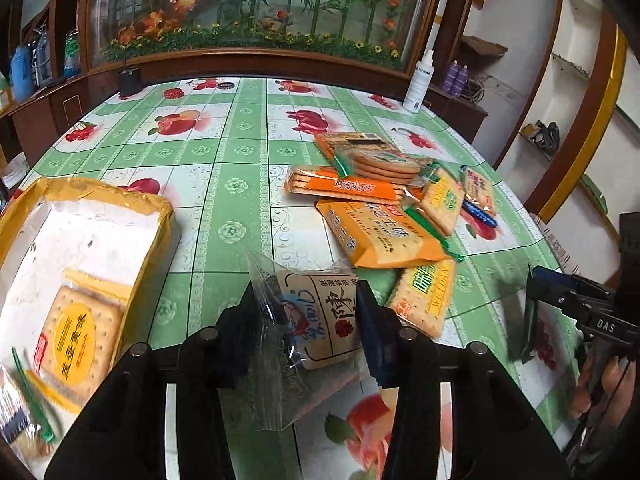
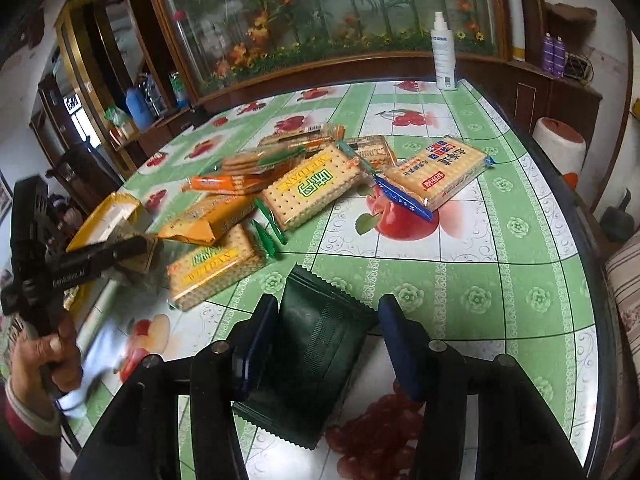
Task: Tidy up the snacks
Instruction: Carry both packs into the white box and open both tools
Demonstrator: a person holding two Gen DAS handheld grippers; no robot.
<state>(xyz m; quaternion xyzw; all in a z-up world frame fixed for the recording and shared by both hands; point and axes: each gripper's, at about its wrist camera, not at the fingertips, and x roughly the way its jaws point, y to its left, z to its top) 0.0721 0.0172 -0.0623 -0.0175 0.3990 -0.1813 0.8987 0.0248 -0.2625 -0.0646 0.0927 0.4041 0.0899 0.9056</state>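
Note:
My left gripper [image 1: 310,300] is shut on a clear-wrapped pastry packet [image 1: 320,320] with a beige label, held above the green fruit-print tablecloth [image 1: 224,152]. To its left lies a white foam box [image 1: 120,200] edged with yellow tape, holding a round-labelled cracker packet [image 1: 76,336]. A pile of orange and yellow cracker packets [image 1: 380,208] lies right of centre. My right gripper [image 2: 328,308] is shut on a dark green packet [image 2: 316,360] with zigzag ends. In the right wrist view the pile of cracker packets [image 2: 288,192] sits ahead, and the left gripper [image 2: 132,246] shows at the left edge.
A white spray bottle [image 1: 418,84] stands at the table's far right corner. A small black object [image 1: 130,80] sits at the far left edge. Behind the table is a glass-fronted cabinet [image 1: 256,8] with artificial flowers. The table's dark rim [image 2: 576,240] curves along the right.

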